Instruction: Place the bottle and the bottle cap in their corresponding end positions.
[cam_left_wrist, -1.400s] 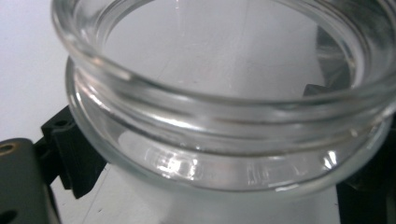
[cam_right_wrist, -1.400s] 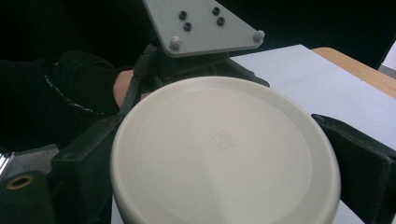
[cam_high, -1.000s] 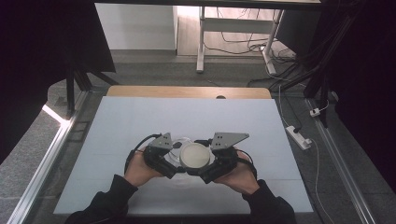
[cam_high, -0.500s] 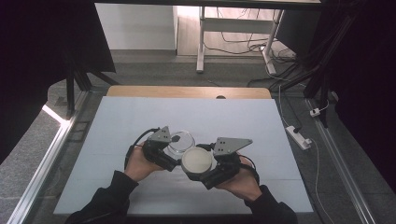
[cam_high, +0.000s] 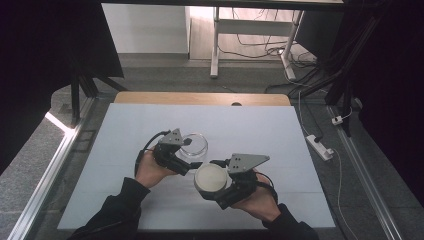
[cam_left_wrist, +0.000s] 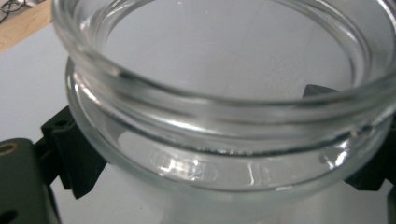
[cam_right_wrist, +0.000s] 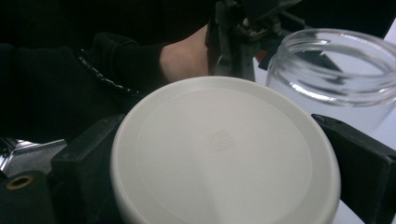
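A clear glass jar (cam_high: 193, 145) is pinched between the jaws of the left gripper (cam_high: 186, 157) near the middle of the white table (cam_high: 260, 130). Its white lid (cam_high: 210, 178) is clamped by the right gripper (cam_high: 212, 187), held apart, just right and nearer.

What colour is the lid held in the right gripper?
Off-white, plain; the lid shows best in the right gripper view.

Left gripper (cam_high: 187, 159) and right gripper (cam_high: 212, 182) both clamped — side by side, forearms low.
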